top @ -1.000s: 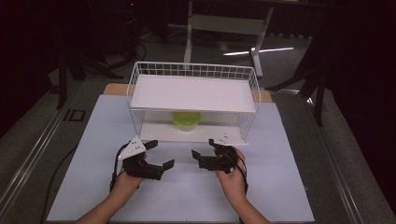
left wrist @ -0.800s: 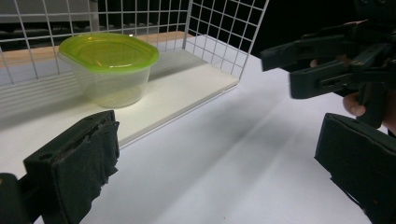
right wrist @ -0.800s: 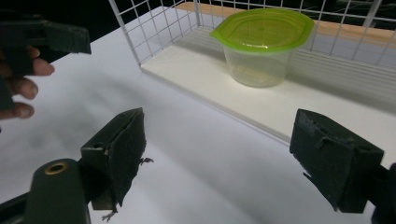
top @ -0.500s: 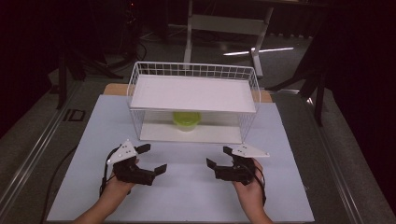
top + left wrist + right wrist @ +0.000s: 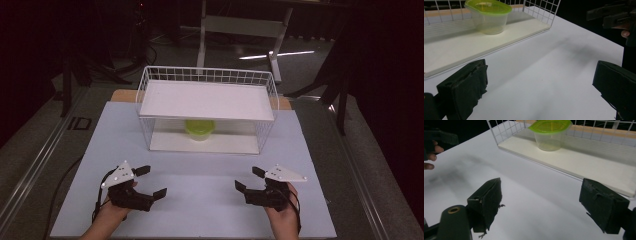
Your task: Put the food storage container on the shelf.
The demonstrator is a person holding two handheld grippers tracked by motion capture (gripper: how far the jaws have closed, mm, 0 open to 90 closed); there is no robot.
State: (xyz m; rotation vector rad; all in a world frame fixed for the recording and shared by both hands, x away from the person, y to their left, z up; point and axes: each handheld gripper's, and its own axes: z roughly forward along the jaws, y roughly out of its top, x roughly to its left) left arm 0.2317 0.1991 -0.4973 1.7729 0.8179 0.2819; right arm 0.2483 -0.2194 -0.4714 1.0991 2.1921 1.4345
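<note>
Left tongs [image 5: 150,181] gape wide, empty, on the table [image 5: 210,180]. The green-lidded tub [image 5: 200,128] sits on the wire rack's [image 5: 207,75] lower shelf, at one o'clock from them. Right tongs [image 5: 249,179], wide and empty, see it at eleven o'clock, about equally near.

Since one second ago, the left tool [image 5: 148,183] and the right tool [image 5: 247,180] have been drawn apart from each other. At that time they were held close together, almost jaw to jaw, in front of the middle of the wire basket [image 5: 207,75]. Now a wide bare strip of the worktop [image 5: 200,195] is seen between them. Both tools have also been pulled back toward the person, so the basket lies farther ahead of each tool than before. In the last half second only a small further shift is noticed. The jaws of both tools are spread wide.
</note>
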